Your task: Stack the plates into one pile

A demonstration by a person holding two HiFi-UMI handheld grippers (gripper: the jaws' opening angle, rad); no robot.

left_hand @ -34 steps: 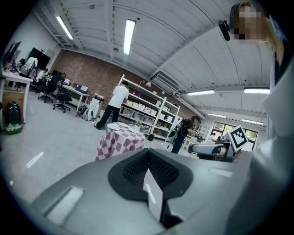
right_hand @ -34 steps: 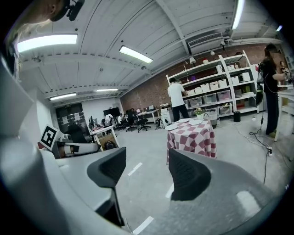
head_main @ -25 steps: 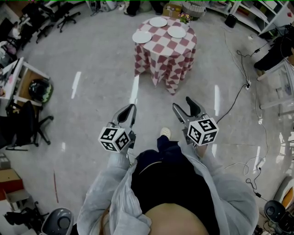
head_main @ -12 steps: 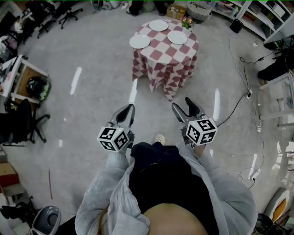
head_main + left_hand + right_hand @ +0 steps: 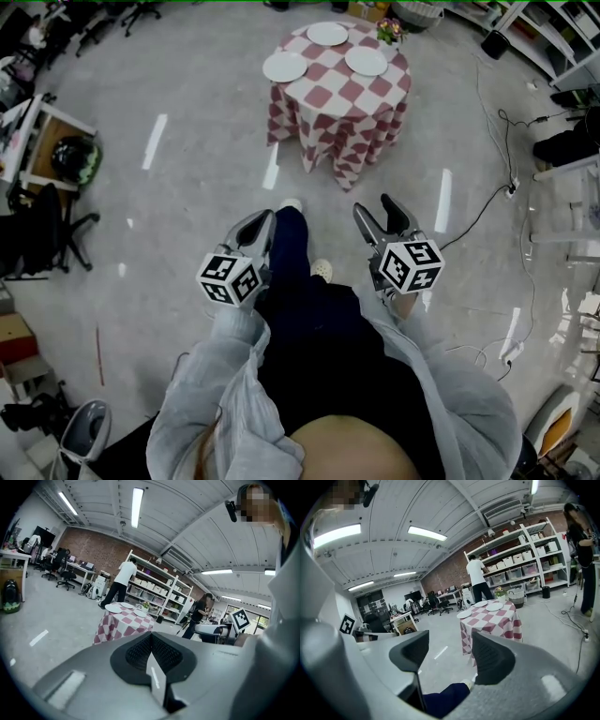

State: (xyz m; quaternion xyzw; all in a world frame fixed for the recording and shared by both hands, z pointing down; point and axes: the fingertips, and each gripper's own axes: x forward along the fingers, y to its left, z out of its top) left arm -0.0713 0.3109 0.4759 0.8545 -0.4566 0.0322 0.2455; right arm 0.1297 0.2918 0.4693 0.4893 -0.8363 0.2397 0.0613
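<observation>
Left gripper: the left gripper [image 5: 258,225] [image 5: 151,638] has its jaws pressed together, nothing between them, and is carried low in front of the body.
Right gripper: the right gripper [image 5: 375,208] [image 5: 447,656] has its jaws roughly halfway apart and is empty; only the floor and the person's leg show through the gap.
Between the grippers: a leg in dark blue trousers [image 5: 289,248] ending in a white shoe [image 5: 292,203] reaches forward over the pale grey polished floor [image 5: 187,187].
Bench: a round bench draped in a red-and-white checked cloth [image 5: 342,112] [image 5: 492,620] stands well ahead of both grippers.
Plates: three white round plates lie apart on the cloth, none overlapping: the left plate [image 5: 285,67] [image 5: 464,614], the far plate [image 5: 327,34] and the right plate [image 5: 366,61] [image 5: 494,606].
Beside the plates: a small pot of flowers [image 5: 389,30] sits at the far right edge of the bench.
What changed: a second ago only the shoe tip showed between the grippers; now the whole leg has swung forward, a stride toward the bench. Both grippers have kept the same pose.
Meaning for the task: this looks like the approach, with stacking not yet begun. No plate is within reach, and the left gripper would need to part its jaws before taking a rim.
</observation>
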